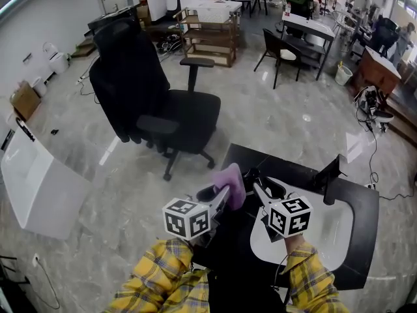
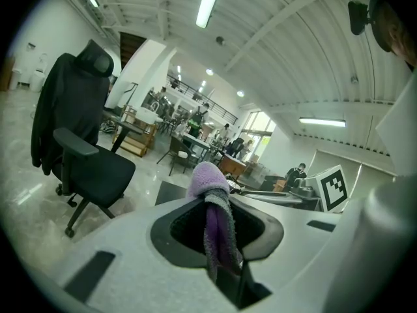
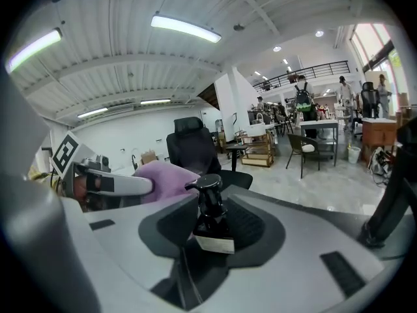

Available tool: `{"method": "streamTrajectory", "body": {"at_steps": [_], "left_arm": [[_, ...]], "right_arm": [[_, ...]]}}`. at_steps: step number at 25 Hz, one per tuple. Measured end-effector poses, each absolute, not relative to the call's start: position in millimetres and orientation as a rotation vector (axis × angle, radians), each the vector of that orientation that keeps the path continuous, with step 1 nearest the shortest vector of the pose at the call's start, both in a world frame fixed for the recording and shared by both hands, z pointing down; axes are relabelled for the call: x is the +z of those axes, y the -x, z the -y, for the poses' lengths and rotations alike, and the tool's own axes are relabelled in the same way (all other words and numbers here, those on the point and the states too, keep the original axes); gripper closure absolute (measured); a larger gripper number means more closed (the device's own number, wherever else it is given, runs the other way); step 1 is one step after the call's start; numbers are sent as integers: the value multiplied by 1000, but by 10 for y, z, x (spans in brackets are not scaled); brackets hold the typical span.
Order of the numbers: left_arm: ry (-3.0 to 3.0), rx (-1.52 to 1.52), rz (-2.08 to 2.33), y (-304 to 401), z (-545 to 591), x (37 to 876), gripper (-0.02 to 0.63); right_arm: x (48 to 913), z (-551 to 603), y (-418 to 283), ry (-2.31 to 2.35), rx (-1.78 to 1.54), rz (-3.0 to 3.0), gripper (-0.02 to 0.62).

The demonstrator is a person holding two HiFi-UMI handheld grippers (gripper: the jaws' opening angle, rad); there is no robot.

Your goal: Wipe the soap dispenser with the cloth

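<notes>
L gripper (image 2: 219, 237) is clamping purple cloth (image 2: 208, 180). R gripper (image 3: 212, 222) jaws are sitting part-open round soap dispenser (image 3: 210, 204), not pinching. Pre-wipe, imo. Next: close R on btl, bring cloth onto it.

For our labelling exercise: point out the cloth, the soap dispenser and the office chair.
cloth (image 2: 206, 177): left gripper view, bunched top.
soap dispenser (image 3: 207, 182): right gripper view, pump head.
office chair (image 1: 190, 115): head view, seat.

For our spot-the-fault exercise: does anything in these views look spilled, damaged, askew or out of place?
Nothing stands out. The cloth is clamped in the left gripper, and the dispenser sits between the jaws of the right gripper, with a gap on one side. No spill or damage shows.
</notes>
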State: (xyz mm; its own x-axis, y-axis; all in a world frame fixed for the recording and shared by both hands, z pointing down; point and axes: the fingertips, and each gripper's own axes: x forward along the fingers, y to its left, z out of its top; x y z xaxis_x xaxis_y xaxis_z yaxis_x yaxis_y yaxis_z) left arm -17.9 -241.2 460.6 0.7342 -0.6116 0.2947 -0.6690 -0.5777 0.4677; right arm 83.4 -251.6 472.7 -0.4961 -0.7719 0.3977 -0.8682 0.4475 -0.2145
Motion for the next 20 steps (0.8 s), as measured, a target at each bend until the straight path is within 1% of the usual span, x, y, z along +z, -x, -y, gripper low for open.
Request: {"method": "streamTrajectory", "body": {"at_steps": [12, 20], "left_arm": [[-2382, 185, 925, 25, 2542, 4735, 541], [-2379, 240, 929, -34, 2573, 4896, 541]], "right_arm": [[4972, 2702, -795, -1400, 603, 2455, 489], [4987, 2700, -802, -1392, 620, 2473, 489]]}}
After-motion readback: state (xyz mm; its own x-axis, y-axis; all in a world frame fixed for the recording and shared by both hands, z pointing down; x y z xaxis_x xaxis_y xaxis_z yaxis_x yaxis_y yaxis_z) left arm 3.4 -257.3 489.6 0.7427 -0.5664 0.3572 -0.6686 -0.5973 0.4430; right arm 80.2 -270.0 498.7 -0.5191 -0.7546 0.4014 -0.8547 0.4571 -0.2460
